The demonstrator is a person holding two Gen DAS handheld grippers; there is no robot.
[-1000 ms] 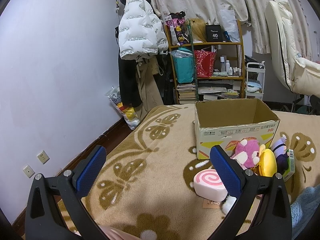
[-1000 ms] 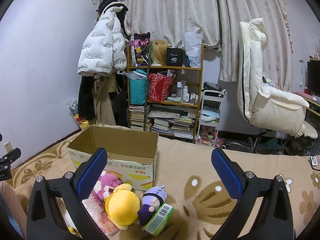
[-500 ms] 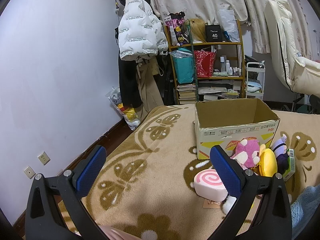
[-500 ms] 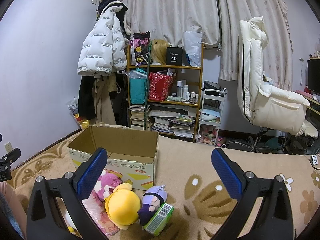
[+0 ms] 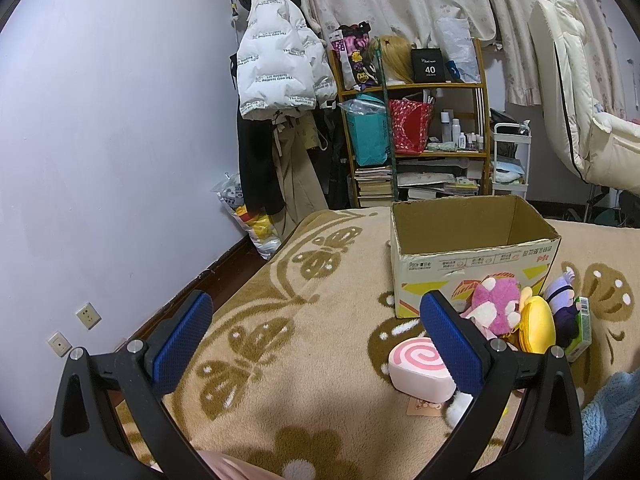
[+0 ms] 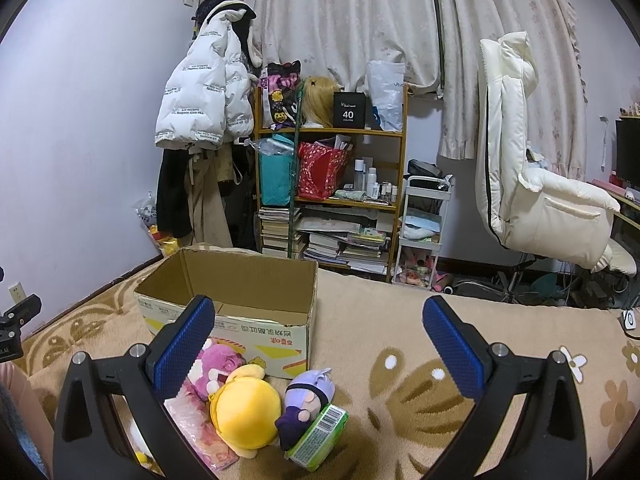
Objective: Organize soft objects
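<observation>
Right wrist: yellow plush (image 6: 246, 416) below spread right tongs (image 6: 318, 354)

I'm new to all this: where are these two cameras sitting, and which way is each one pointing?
Left wrist view: rides the left gripper, low over the beige patterned blanket, facing the purple wall and bookshelf; its blue-padded fingers stand open.
Right wrist view: rides the right gripper, facing the curtains and cream recliner chair; fingers open.
Shared: the open cardboard box, yellow round plush, purple-haired doll.
</observation>
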